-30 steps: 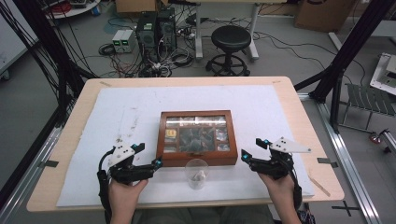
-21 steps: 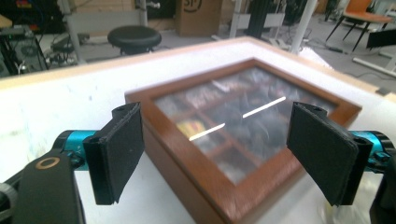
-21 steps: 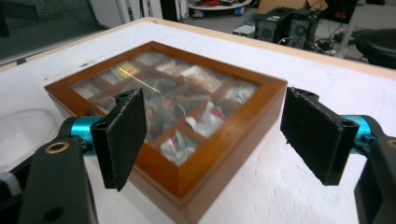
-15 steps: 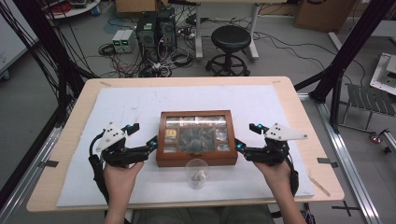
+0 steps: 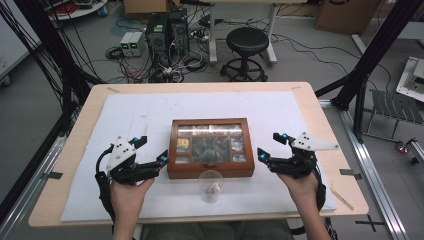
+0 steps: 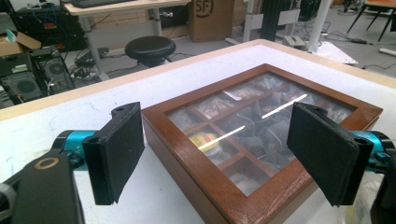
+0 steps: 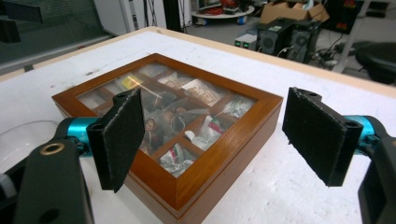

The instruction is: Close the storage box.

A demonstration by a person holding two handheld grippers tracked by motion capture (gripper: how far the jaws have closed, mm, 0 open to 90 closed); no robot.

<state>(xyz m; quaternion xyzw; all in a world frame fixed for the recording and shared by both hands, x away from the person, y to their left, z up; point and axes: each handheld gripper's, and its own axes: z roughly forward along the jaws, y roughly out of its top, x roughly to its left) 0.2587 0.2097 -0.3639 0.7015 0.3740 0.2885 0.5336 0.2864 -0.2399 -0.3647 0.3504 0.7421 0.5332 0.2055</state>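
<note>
A wooden box point(image 5: 210, 148) with a glass lid sits on the white sheet point(image 5: 150, 115) that covers the table point(image 5: 200, 87), about midway between the left and right edges and nearer the front edge than the back. Through the lid, small packets lie in compartments split by wooden dividers. Just in front of the box, close to the front edge, stands a clear plastic cup point(image 5: 210, 185) with a small pale object inside; whether the cup touches the box cannot be told.

The left gripper point(image 5: 152, 152) is held off the box's left side, near the front left corner of the box, its 2 jaws spread wide with nothing between the pads. In the left gripper view the box point(image 6: 261, 135) lies beyond and between the 2 black pads point(image 6: 116, 149), untouched.

The right gripper point(image 5: 271, 145) is held off the box's right side, likewise apart from it. Its jaws have just been opening and now stand wide, with nothing gripped. In the right gripper view the box point(image 7: 187, 140) shows past the pads point(image 7: 119, 135), and the rim of the cup point(image 7: 23, 135) shows at the left edge.
</note>
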